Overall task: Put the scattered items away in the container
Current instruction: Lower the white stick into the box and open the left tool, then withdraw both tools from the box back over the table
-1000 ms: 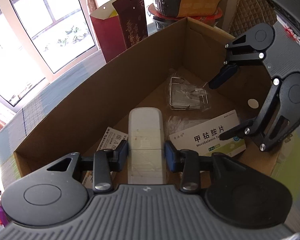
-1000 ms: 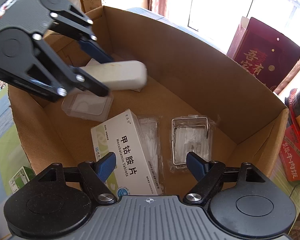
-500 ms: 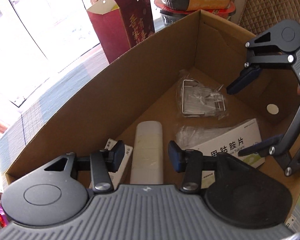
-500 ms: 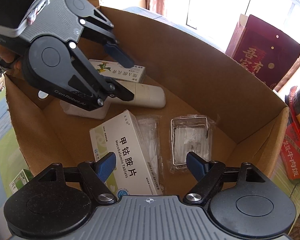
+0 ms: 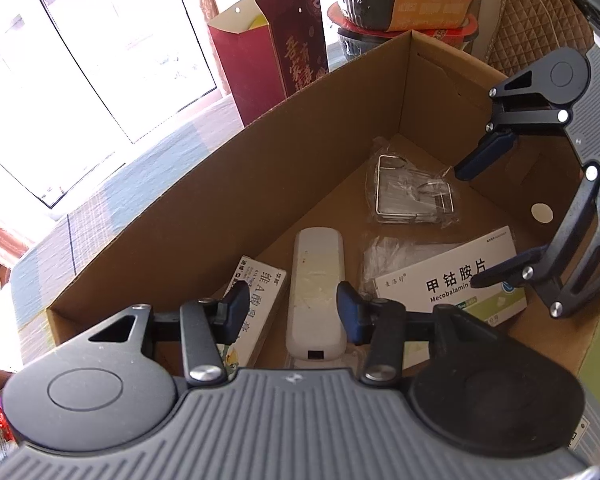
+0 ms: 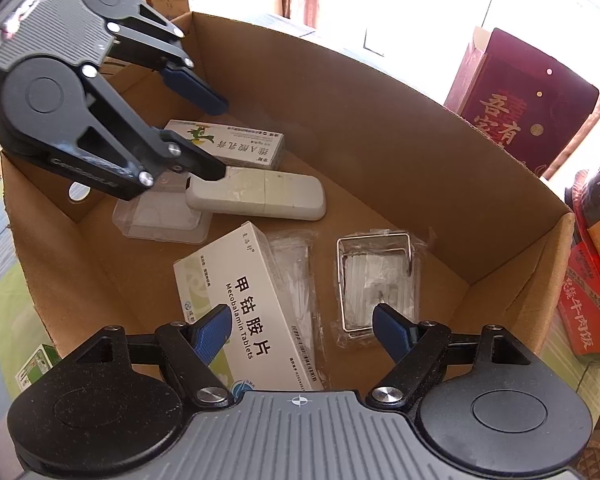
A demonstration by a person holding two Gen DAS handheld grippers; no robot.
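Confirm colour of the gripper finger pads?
Dark blue pads, on both grippers; clearest in the right wrist view.

Bare cardboard box point(image 6: 380, 128) floor lies free along the far wall; packets crowd the rest.

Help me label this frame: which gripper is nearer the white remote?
Left. The left gripper hangs directly over the white remote, jaws open; the right gripper hovers above the Mecobalamin box.

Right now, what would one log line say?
left gripper: open, above white remote | remote: lying in cardboard box | right gripper: open, empty
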